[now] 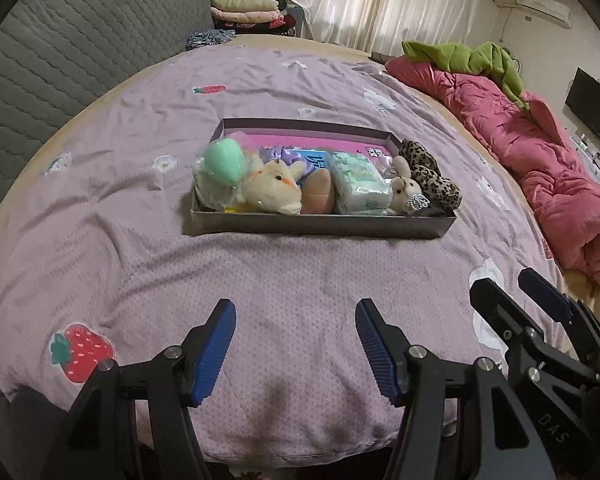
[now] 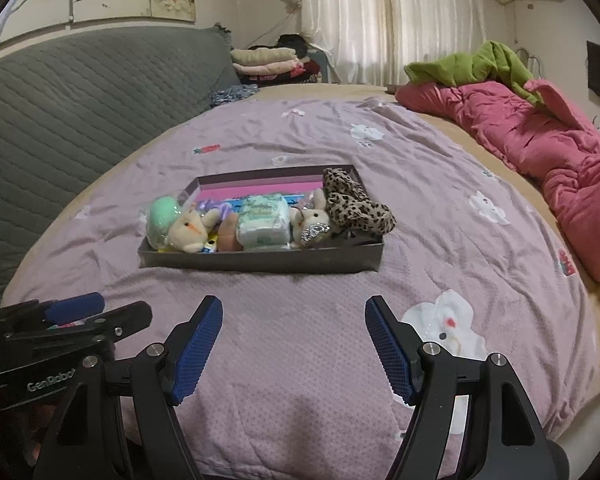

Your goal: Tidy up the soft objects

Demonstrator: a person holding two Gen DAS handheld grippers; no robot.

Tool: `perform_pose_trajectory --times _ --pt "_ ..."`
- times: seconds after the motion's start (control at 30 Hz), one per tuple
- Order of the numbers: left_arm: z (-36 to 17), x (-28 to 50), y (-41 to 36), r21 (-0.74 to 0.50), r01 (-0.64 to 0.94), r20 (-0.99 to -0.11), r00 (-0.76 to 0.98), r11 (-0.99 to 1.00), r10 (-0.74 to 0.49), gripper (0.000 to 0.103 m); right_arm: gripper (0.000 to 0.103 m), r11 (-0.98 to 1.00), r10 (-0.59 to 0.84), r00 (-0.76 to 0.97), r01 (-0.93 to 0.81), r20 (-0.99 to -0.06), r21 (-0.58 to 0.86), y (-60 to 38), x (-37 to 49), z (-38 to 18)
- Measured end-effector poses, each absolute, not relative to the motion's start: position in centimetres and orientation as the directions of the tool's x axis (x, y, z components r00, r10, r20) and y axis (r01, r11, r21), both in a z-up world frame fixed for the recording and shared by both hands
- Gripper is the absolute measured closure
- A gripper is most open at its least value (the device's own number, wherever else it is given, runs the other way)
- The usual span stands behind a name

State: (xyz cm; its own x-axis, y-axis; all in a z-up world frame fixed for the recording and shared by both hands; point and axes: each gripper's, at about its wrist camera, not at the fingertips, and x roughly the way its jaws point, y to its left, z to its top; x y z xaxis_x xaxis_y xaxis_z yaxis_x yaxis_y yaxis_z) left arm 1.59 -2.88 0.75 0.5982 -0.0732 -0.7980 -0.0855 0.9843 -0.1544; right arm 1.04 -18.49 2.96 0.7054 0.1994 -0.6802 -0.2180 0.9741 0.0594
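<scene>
So the box sits mid-bed on the purple blanket, dead ahead at 12 o'clock from both grippers. Left gripper and right gripper hover low over the blanket near the bed's edge, well apart from the box, both with fingers spread wide and nothing in them.

What could go wrong, as I see it: the box is shallow and already heaped. The leopard cloth at the 3 o'clock end flops over the rim, so a careless brush from a finger could drag it out onto the bed. The mint toy at the 9 o'clock end rides above the wall too and looks wrapped in something shiny, so it might slip out of a pinch. The box looks like light card on a soft, wrinkly blanket, so pushing anything down on one side could tip or slide it.

Looks-wise: the beige plush lies on its side near the front wall, next to it something peach-pink I can't identify, then a tissue pack standing taller than the rest, and a small bunny wedged between the pack and the leopard cloth. Everything is touching, pretty crammed. Can't tell what's underneath besides a pink liner.
</scene>
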Motion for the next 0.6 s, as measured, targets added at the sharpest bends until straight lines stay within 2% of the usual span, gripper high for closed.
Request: perform_pose_trajectory --times 0.6 --pt "-0.9 2.1 -2.9 -0.132 -0.098 -0.827 0.56 0.986 -0.056 0.041 0.028 0.97 0.21 0.668 -0.232 -0.714 0.069 -18.1 1.2 1.1"
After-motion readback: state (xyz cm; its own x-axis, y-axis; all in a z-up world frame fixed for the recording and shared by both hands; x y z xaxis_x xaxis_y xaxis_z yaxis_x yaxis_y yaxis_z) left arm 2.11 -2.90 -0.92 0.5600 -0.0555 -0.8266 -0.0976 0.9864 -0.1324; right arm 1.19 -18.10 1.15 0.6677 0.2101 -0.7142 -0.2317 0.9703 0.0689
